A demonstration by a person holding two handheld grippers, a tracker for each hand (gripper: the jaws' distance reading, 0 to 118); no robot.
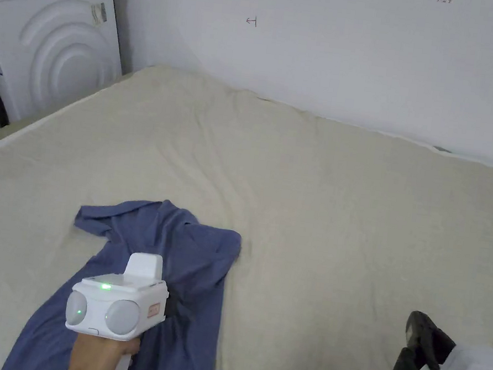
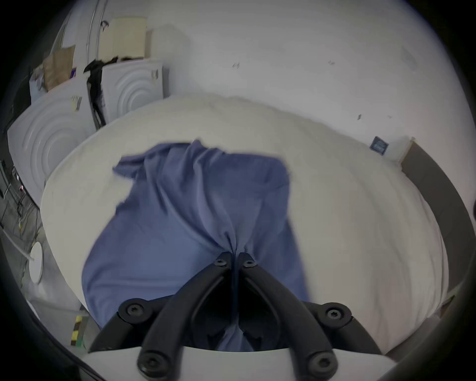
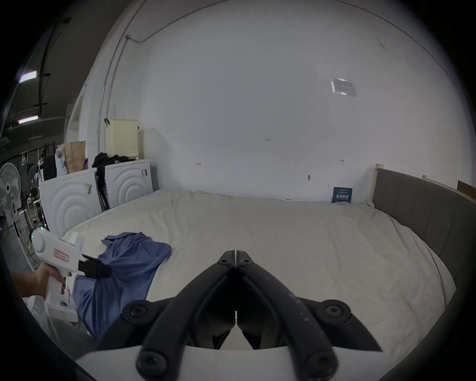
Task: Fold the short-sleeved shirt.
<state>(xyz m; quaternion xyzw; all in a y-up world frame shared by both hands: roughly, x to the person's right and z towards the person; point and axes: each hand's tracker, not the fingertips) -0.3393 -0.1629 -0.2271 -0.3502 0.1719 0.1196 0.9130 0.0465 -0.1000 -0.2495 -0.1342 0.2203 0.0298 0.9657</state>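
Note:
A blue short-sleeved shirt lies rumpled on the near left part of the cream bed, with its lower part hanging over the near edge. My left gripper is shut on a bunched fold of the shirt, and the cloth runs between its black jaws. In the head view the left gripper's white body is held by a hand above the shirt. My right gripper hovers over bare sheet to the right of the shirt, jaws shut with nothing between them. The right gripper sits at the lower right.
Two white panels with ring patterns stand at the bed's left end, with dark clothes and bags on top. A white wall runs along the far side. A grey padded headboard closes the right end. Wide bare sheet lies right of the shirt.

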